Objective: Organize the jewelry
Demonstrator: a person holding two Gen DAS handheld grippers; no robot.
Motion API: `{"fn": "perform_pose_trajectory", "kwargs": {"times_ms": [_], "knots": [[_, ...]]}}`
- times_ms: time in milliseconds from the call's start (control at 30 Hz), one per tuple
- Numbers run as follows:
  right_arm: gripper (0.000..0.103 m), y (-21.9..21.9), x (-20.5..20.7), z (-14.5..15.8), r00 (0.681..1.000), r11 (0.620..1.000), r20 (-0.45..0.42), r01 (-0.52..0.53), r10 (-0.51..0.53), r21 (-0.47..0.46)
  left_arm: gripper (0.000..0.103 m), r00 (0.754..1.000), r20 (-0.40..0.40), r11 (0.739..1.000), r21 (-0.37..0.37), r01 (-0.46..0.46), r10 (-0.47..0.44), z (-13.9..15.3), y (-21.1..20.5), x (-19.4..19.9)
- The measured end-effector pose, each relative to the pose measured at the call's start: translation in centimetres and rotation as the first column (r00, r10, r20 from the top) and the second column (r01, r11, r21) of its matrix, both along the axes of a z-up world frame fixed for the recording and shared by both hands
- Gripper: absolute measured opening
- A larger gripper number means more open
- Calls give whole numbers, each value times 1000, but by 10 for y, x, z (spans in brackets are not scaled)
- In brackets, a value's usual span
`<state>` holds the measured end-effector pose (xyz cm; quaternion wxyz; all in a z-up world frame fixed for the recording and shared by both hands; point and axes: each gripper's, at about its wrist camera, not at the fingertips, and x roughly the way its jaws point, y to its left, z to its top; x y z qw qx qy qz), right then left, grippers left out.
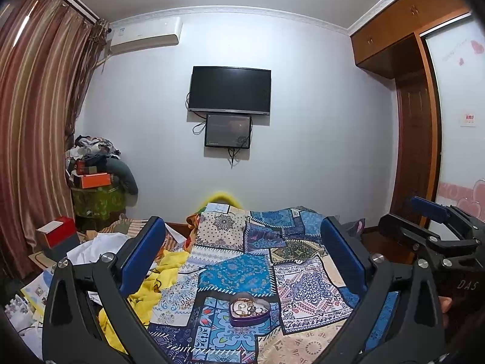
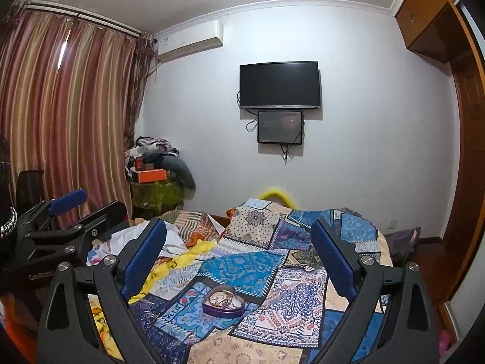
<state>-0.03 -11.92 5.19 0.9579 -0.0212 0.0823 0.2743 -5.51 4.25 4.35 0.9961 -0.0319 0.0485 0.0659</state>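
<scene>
Patchwork bedspread [image 1: 242, 270] bearing heart-shaped jewelry tin [image 1: 249, 308], wall television [image 1: 229, 89], striped curtains [image 1: 33, 127], left gripper [image 1: 242, 242] and right gripper [image 2: 239, 239] spread, empty

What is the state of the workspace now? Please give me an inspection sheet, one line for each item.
Surface: bed under a patchwork cloth, wrinkled.
Job's things: purple heart-shaped tin, open, lying on the cloth with tangled jewelry inside.
Clutter: yellow fabric and white cloth at the left of the bed; red box.
Grippers: left gripper and right gripper both open, empty, above the bed.
Cables: wires hanging below the wall TV.
Surroundings: curtains, air conditioner, wardrobe.
</scene>
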Motion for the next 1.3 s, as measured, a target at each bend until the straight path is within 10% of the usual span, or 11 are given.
{"fn": "perform_pose_trajectory", "kwargs": {"times_ms": [1300], "knots": [[95,-2,4,1,999,1000,-34,-4,3,-7,103,1000,-22,1000,-26,16,-16,-8,1,12]]}}
